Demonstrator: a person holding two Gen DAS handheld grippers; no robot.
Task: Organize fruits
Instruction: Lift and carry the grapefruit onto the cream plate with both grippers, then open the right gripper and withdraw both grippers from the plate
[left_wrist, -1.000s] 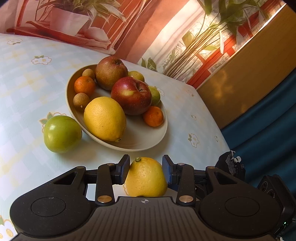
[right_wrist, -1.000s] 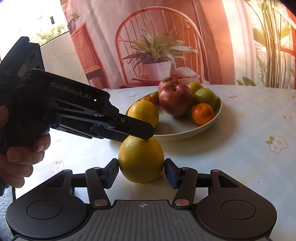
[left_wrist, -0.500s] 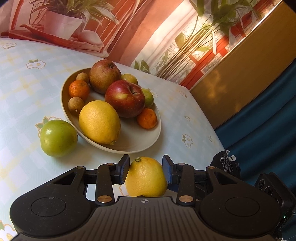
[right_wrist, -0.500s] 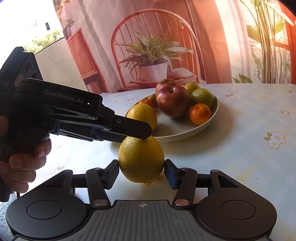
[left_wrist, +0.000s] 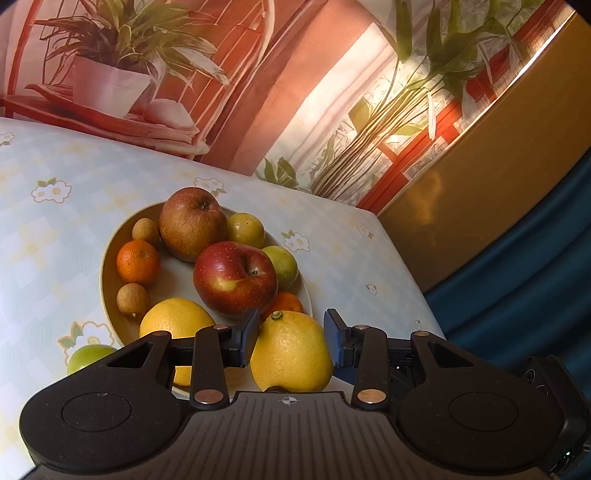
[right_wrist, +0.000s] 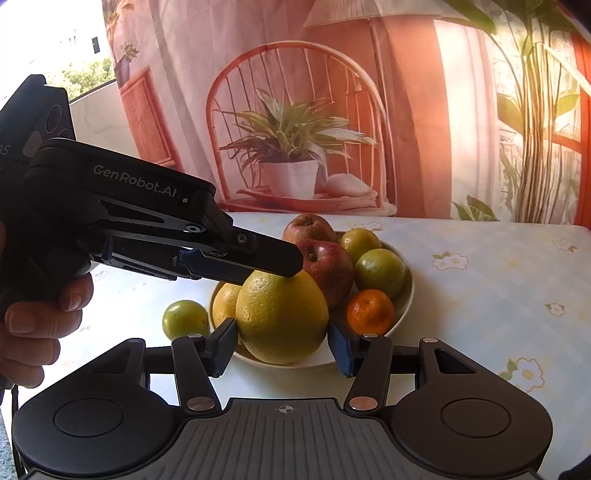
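Note:
A large yellow lemon (left_wrist: 291, 352) is held between the pads of my left gripper (left_wrist: 291, 341), lifted above the near rim of the beige fruit bowl (left_wrist: 109, 291). In the right wrist view the same lemon (right_wrist: 282, 317) sits between the fingers of my right gripper (right_wrist: 280, 341), which stand slightly apart from its sides, while the left gripper's finger (right_wrist: 258, 258) presses on its top. The bowl (right_wrist: 404, 310) holds another lemon (left_wrist: 173, 325), a red apple (left_wrist: 234, 282), a brownish apple (left_wrist: 192, 223), mandarins and small fruits.
A green apple (right_wrist: 185, 319) lies on the flowered tablecloth (right_wrist: 498, 280) left of the bowl; it also shows in the left wrist view (left_wrist: 88, 358). The table's far edge meets a printed backdrop (right_wrist: 295, 110). A hand (right_wrist: 37, 325) holds the left gripper.
The lemon has been lifted off the table and carried toward and over the bowl's near rim. Both grippers moved closer to the bowl with it.

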